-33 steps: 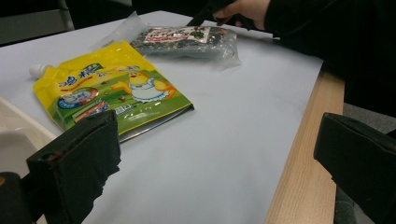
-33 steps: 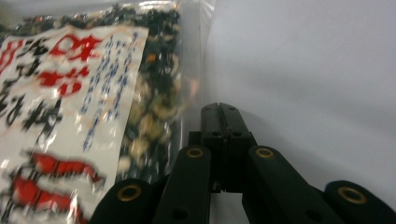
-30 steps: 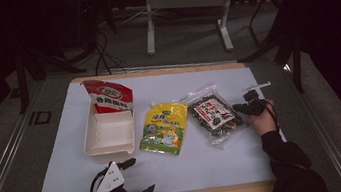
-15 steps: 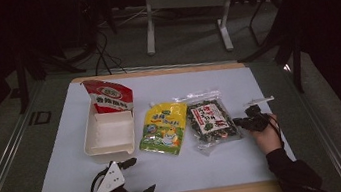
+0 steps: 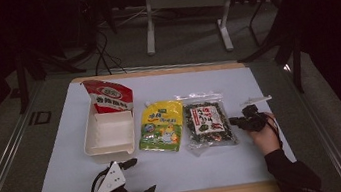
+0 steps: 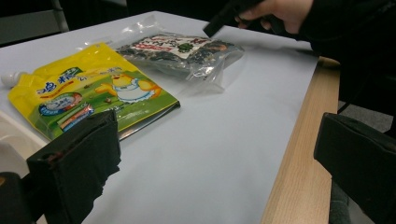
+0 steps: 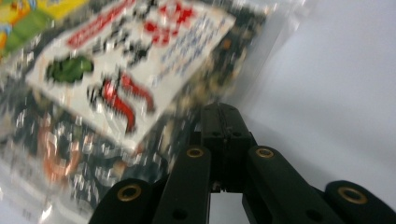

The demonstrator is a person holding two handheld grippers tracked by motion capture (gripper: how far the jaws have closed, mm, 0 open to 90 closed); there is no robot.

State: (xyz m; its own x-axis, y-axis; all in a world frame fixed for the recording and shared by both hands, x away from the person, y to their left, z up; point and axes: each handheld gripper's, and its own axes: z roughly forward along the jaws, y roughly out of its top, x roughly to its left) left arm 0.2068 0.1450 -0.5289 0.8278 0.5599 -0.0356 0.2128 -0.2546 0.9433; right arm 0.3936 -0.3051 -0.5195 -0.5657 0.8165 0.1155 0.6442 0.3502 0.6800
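Broadly, the wooden-edged tabletop (image 5: 272, 190) is lying under a smooth pale sheet (image 5: 179, 170), rectangular and matte. On it, a white rectangular tray (image 5: 96, 148) is sitting at the left with a glossy red packet (image 5: 108, 95) leaning at its far end. Beside the tray, a flat yellow spouted pouch (image 5: 161, 126) is lying, shiny and printed with a cartoon. Next to that, the clear crinkly bag (image 5: 208, 124) of dark dried bits is resting flat, its white label carrying red and green marks; the right gripper view is showing that label (image 7: 130, 60) close and blurred, detail the high view is missing. The right claw (image 5: 235, 120) is pressing against the bag's right edge, its jaws clenched together, tips meeting at the plastic; whether they are pinching it is unclear. The left claw (image 5: 142, 176) is hovering near the front edge, jaws released and wide apart, as the left gripper view is confirming.
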